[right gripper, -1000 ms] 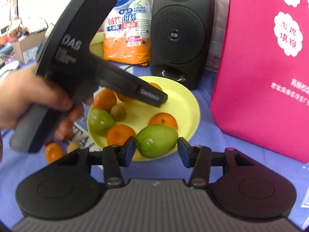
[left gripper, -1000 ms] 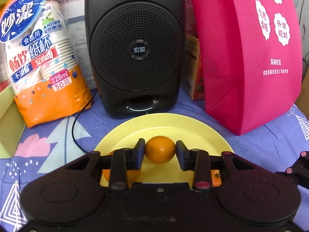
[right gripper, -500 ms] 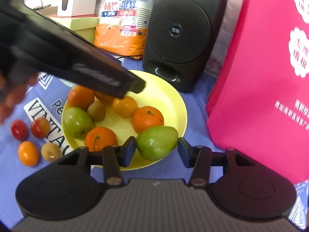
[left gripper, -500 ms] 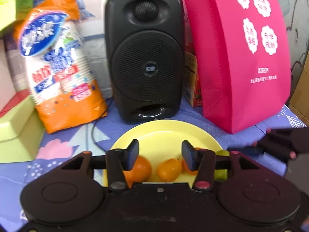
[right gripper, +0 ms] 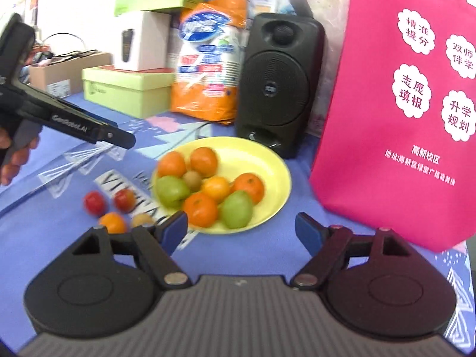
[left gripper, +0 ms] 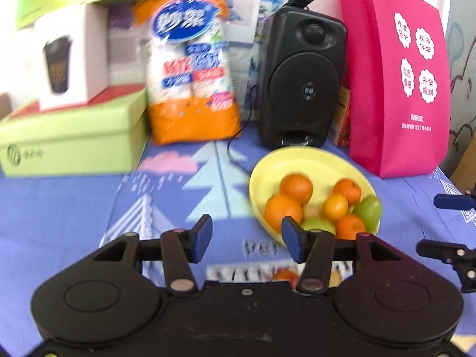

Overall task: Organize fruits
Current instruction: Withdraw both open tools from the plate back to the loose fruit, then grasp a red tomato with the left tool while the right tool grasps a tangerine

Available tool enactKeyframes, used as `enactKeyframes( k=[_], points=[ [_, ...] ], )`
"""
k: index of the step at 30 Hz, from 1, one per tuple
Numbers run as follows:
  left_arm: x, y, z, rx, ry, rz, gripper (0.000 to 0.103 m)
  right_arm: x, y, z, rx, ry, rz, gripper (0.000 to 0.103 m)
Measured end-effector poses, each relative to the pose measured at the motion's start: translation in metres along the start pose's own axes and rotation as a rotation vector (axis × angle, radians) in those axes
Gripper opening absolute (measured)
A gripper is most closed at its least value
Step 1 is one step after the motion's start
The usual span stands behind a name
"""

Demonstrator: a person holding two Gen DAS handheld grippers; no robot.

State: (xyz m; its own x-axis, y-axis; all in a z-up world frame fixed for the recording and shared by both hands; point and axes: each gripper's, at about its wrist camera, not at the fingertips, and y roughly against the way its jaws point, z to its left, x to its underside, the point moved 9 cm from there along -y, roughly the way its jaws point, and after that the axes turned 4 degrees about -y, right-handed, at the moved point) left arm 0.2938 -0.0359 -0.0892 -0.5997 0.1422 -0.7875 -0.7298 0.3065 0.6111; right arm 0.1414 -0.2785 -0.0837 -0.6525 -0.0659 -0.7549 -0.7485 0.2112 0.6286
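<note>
A yellow plate (right gripper: 267, 160) (left gripper: 309, 157) on the blue patterned cloth holds several oranges, two green fruits (right gripper: 236, 208) and a brown kiwi (right gripper: 192, 180). On the cloth left of the plate lie two red fruits (right gripper: 94, 202), a small orange (right gripper: 112, 222) and a brown kiwi (right gripper: 141, 220). My right gripper (right gripper: 241, 232) is open and empty, just in front of the plate. My left gripper (left gripper: 247, 238) is open and empty, above the cloth left of the plate; it also shows at the left of the right wrist view (right gripper: 117, 136).
Behind the plate stand a black speaker (right gripper: 276, 89), a pink bag (right gripper: 410, 95) to its right, and an orange pack of paper cups (right gripper: 208, 65) to its left. A green box (left gripper: 71, 136) with a white box on it sits at the back left.
Both grippers opened, let go of their fruit onto the plate and pulled back. The left gripper moved left and up, away from the plate.
</note>
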Motion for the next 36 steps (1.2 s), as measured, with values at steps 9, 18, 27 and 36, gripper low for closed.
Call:
enactKeyframes(
  k=[9, 18, 27, 36],
  points=[
    [0.056, 0.024, -0.019, 0.01, -0.061, 0.016, 0.052, 0.034, 0.025, 0.053, -0.125, -0.046, 0.008, 0.077],
    [0.072, 0.018, -0.03, 0.022, -0.018, 0.022, 0.052, 0.038, 0.02, 0.087, -0.177, -0.024, 0.02, 0.072],
    [0.071, 0.009, -0.016, -0.039, 0.017, 0.028, 0.054, 0.046, 0.016, 0.091, -0.193, -0.037, 0.044, 0.072],
    [0.073, 0.0, -0.018, -0.023, 0.036, 0.04, 0.052, 0.046, 0.016, 0.093, -0.2, -0.034, 0.048, 0.072]
  ],
)
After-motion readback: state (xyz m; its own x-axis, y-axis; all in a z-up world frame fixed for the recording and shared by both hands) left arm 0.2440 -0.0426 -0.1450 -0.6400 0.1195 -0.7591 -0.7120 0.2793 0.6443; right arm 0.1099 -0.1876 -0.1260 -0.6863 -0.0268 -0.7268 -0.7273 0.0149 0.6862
